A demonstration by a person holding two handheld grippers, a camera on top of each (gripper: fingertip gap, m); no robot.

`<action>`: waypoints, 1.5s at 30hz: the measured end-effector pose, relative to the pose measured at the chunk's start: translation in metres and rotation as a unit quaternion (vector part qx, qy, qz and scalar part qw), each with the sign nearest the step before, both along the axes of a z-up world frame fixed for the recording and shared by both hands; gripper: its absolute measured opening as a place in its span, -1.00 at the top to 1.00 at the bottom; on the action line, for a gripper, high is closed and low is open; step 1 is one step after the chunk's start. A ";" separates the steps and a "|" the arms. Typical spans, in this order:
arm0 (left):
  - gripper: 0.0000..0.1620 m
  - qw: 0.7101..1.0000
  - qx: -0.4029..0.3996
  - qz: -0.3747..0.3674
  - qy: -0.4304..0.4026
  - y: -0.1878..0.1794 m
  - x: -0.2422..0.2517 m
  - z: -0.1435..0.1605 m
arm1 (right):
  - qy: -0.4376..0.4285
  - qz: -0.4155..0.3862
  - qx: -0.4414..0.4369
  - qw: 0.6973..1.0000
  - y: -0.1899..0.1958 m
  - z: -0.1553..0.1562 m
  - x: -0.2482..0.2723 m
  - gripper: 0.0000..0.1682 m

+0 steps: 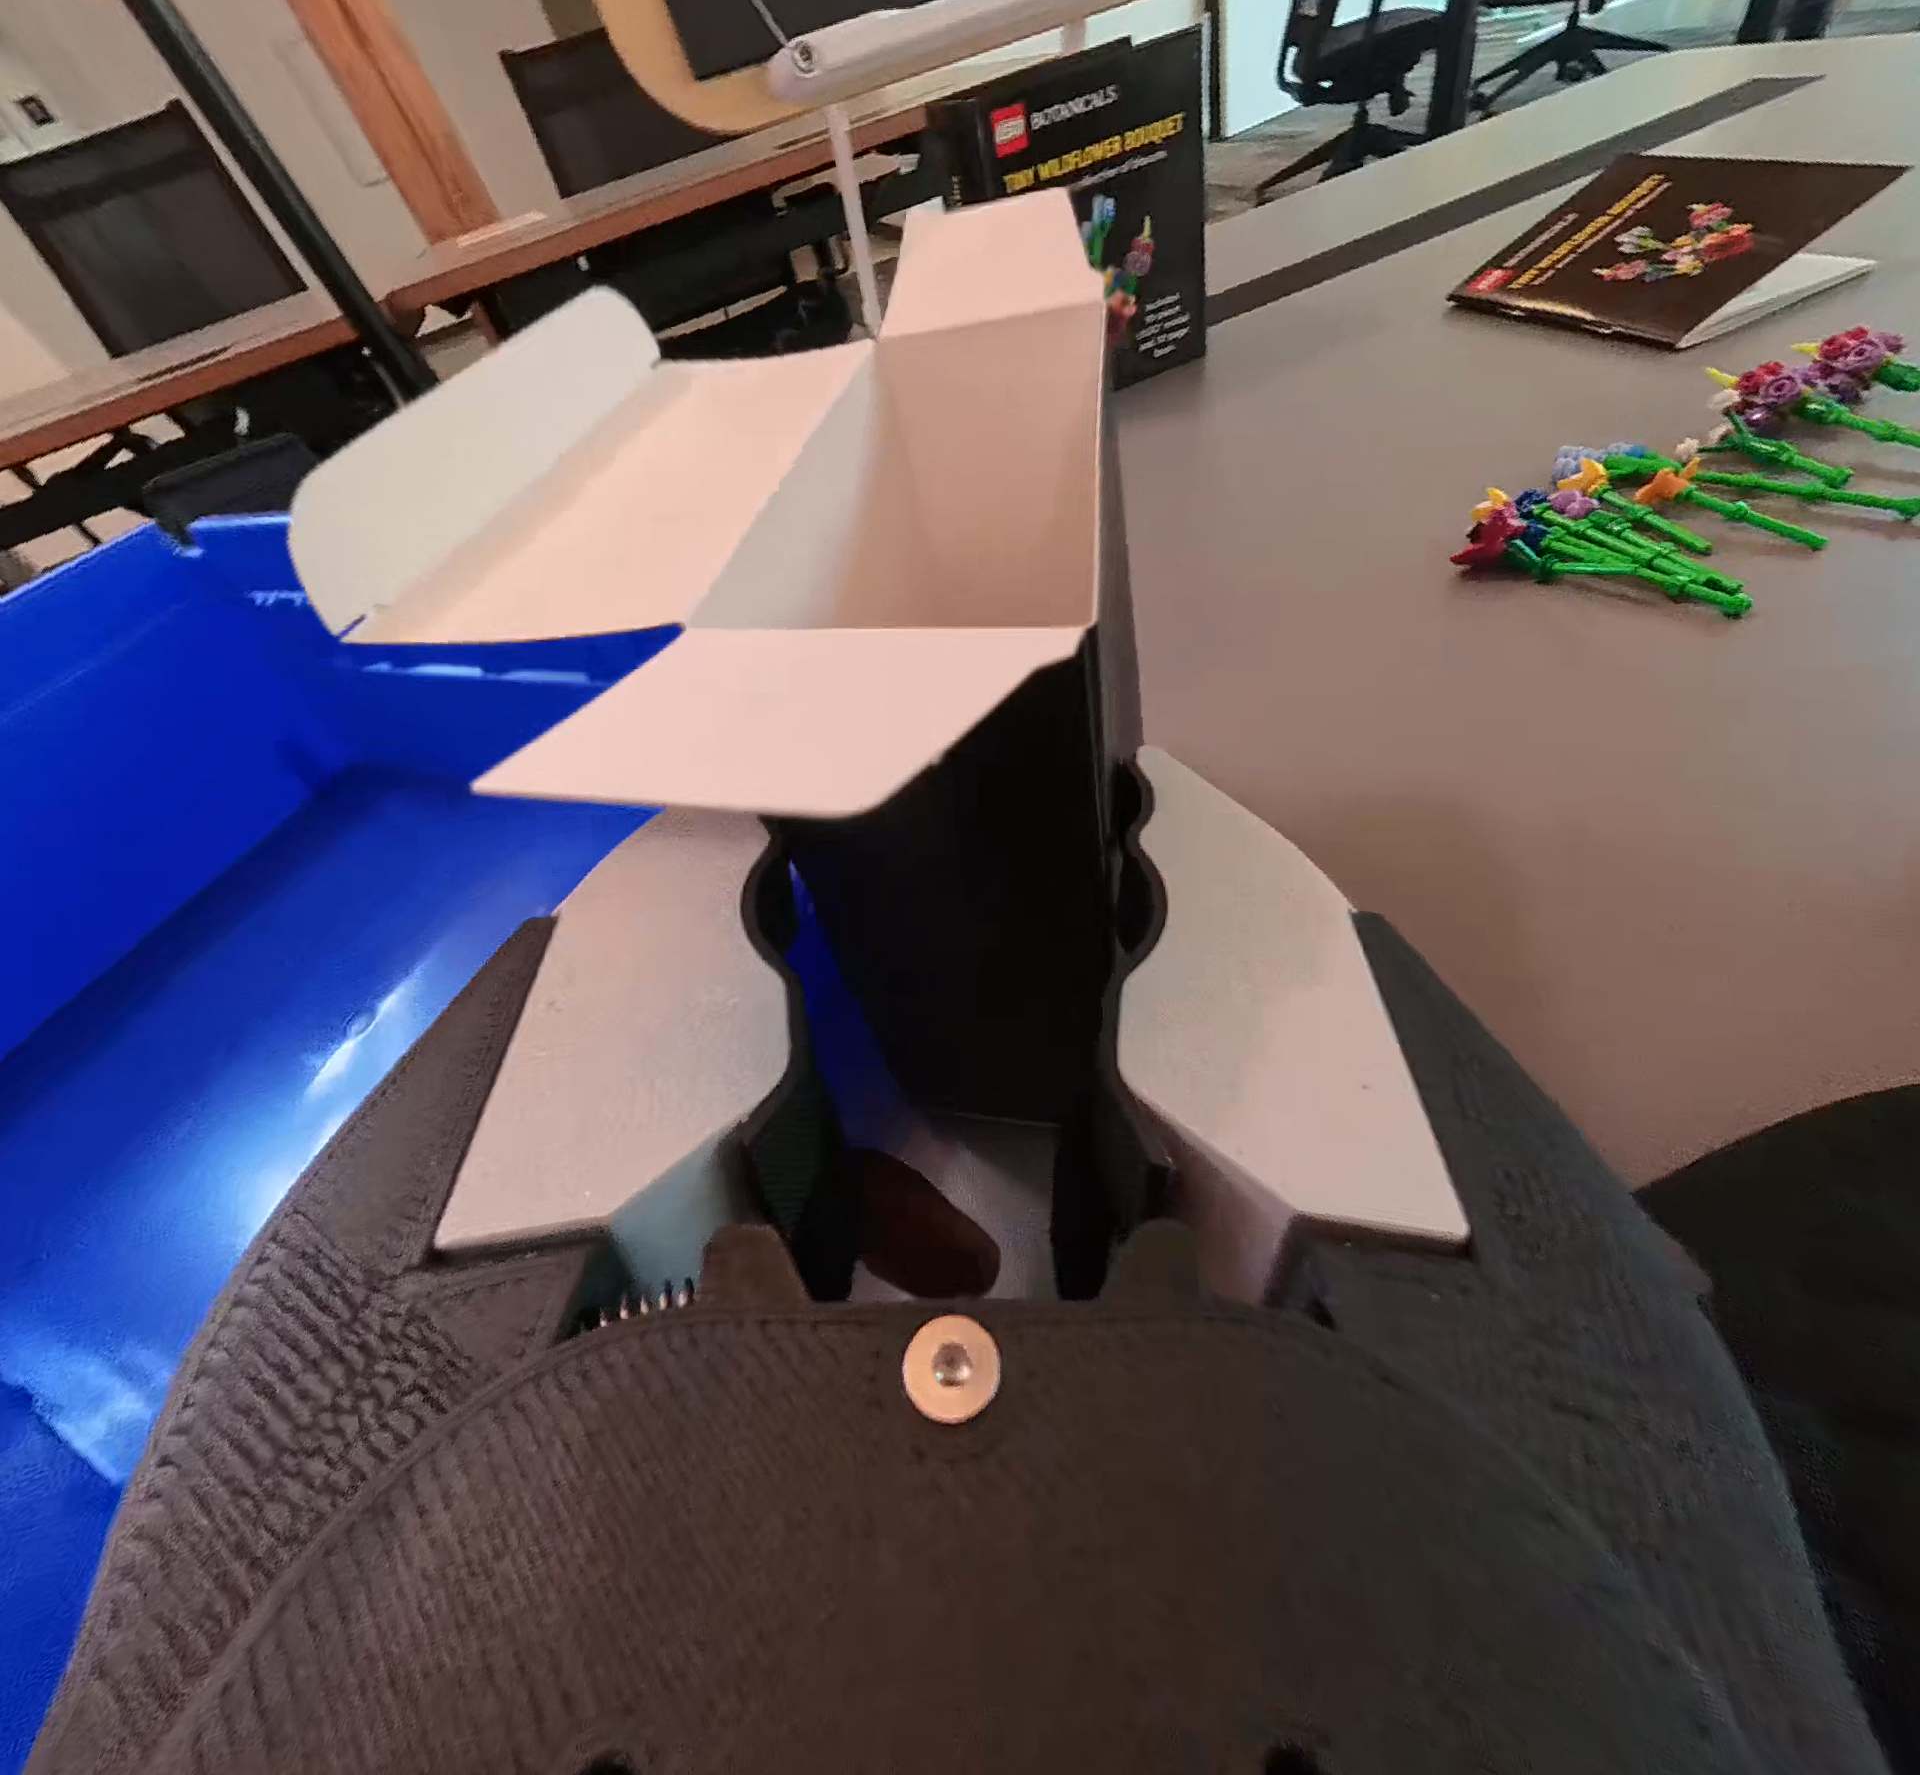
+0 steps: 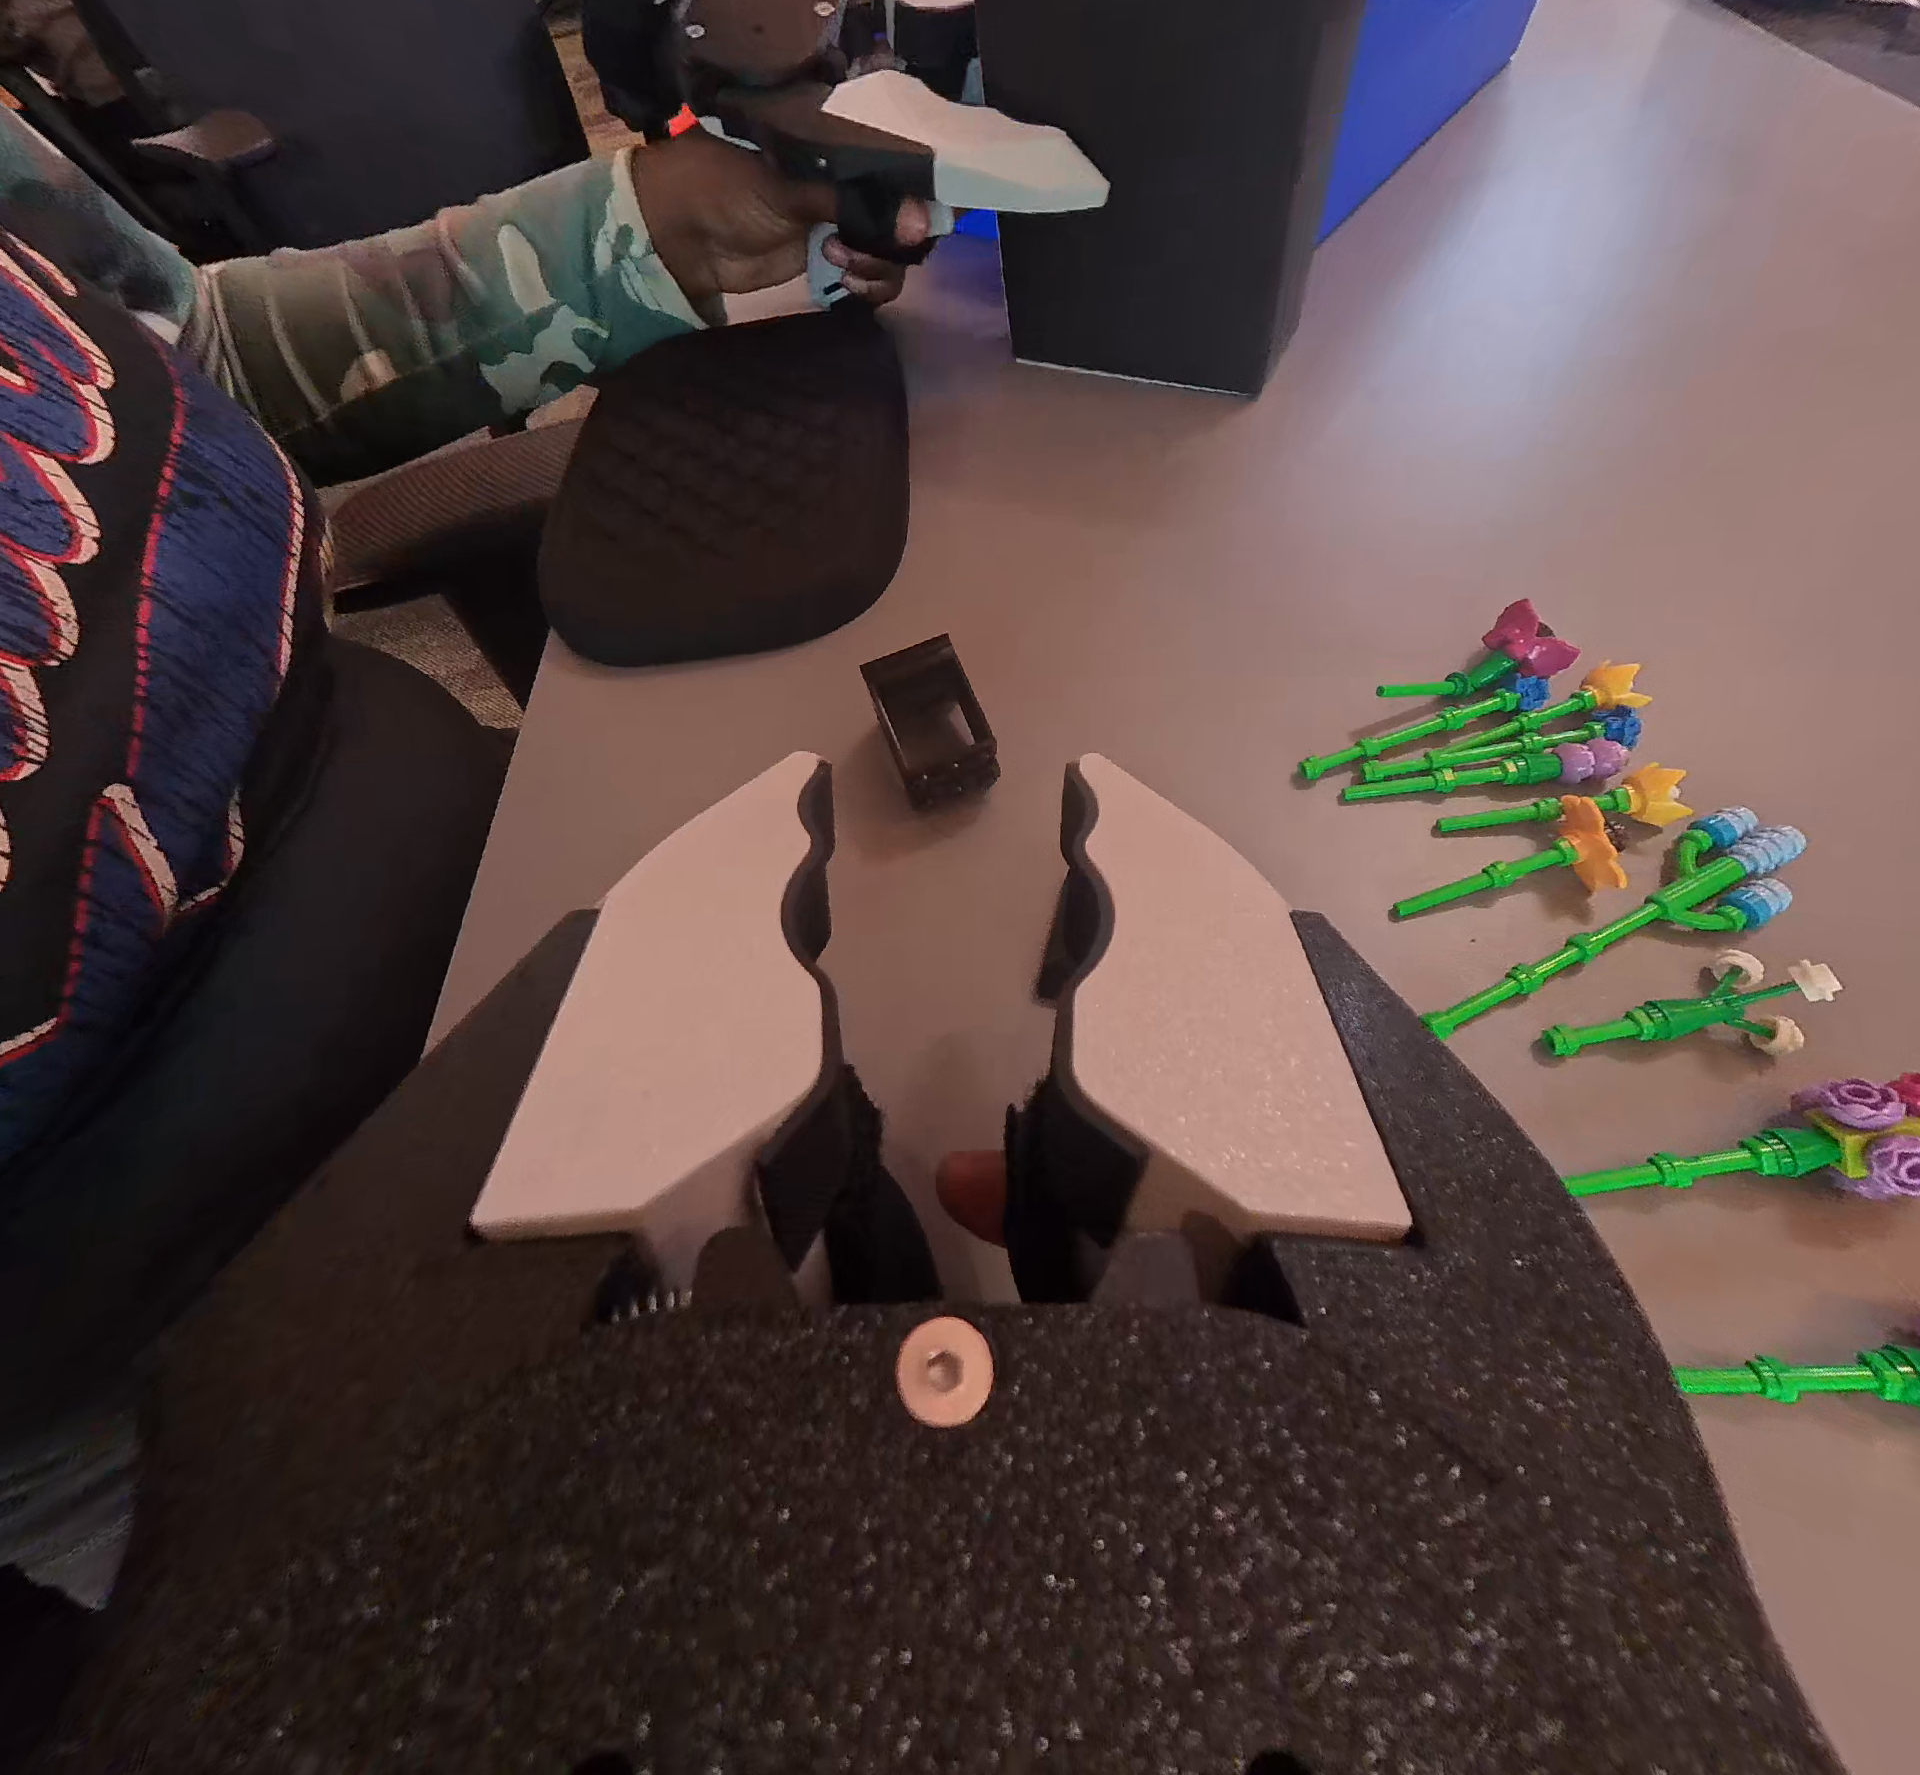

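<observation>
My left gripper (image 1: 951,847) is shut on a tall black box (image 1: 914,499) with a white inside. The box stands upright on the grey table (image 1: 1455,842) with its top flaps open. In the right wrist view the same box (image 2: 1153,167) stands far ahead, with a finger (image 2: 966,151) of the left gripper against its side. My right gripper (image 2: 945,780) is open and empty, low over the table. A small black frame-like piece (image 2: 930,723) lies just beyond its fingertips. Several brick-built flowers (image 2: 1538,769) with green stems lie to its right.
A blue bin (image 1: 208,842) stands left of the box and behind it in the right wrist view (image 2: 1455,42). A printed black box (image 1: 1132,167) and a booklet (image 1: 1662,250) sit farther back. The flowers (image 1: 1621,530) lie right. A black chair back (image 2: 727,489) meets the table edge. Across from one pair of fingers to the other is roughly 25 cm.
</observation>
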State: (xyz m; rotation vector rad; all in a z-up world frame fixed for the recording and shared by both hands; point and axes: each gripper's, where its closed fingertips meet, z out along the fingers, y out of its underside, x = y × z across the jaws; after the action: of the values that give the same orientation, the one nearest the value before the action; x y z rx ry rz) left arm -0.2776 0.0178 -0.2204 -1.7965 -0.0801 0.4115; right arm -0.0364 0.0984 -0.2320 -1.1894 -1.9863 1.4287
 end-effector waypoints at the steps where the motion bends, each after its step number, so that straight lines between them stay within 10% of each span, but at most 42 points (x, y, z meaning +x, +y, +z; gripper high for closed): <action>1: 0.27 1.000 0.001 -0.008 0.004 0.003 0.002 0.001 | 0.001 0.000 0.002 1.000 0.000 0.000 0.000 0.50; 8: 0.30 0.982 0.003 -0.034 0.187 0.010 0.029 0.027 | 0.015 -0.022 0.010 1.000 -0.004 0.005 0.000 0.50; 17: 0.30 0.885 -0.061 -0.066 0.456 0.016 0.070 0.050 | 0.049 -0.116 -0.178 0.976 -0.031 0.034 -0.022 0.44; 27: 0.30 0.614 -0.241 -0.109 0.744 0.022 0.082 0.026 | 0.058 -0.147 -0.117 0.980 -0.013 0.031 -0.010 0.46; 31: 0.30 0.556 -0.258 -0.131 0.779 0.026 0.085 0.019 | 0.061 -0.159 -0.116 0.979 -0.004 0.030 -0.005 0.47; 40: 0.30 0.552 -0.253 -0.130 0.784 0.033 0.088 0.027 | 0.058 -0.155 -0.130 0.978 -0.003 0.030 -0.004 0.47; 42: 0.30 0.601 -0.245 -0.133 0.749 0.034 0.089 0.027 | 0.057 -0.155 -0.131 0.977 -0.002 0.030 -0.004 0.47; 45: 0.30 0.769 -0.210 -0.143 0.587 0.032 0.090 0.026 | 0.062 -0.155 -0.137 0.976 -0.001 0.032 -0.003 0.47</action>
State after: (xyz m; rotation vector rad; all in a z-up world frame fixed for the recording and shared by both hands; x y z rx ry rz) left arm -0.1871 0.0501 -0.1945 -1.6194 1.2345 1.3308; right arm -0.0399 0.0970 -0.2002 -1.4165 -1.4752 1.5997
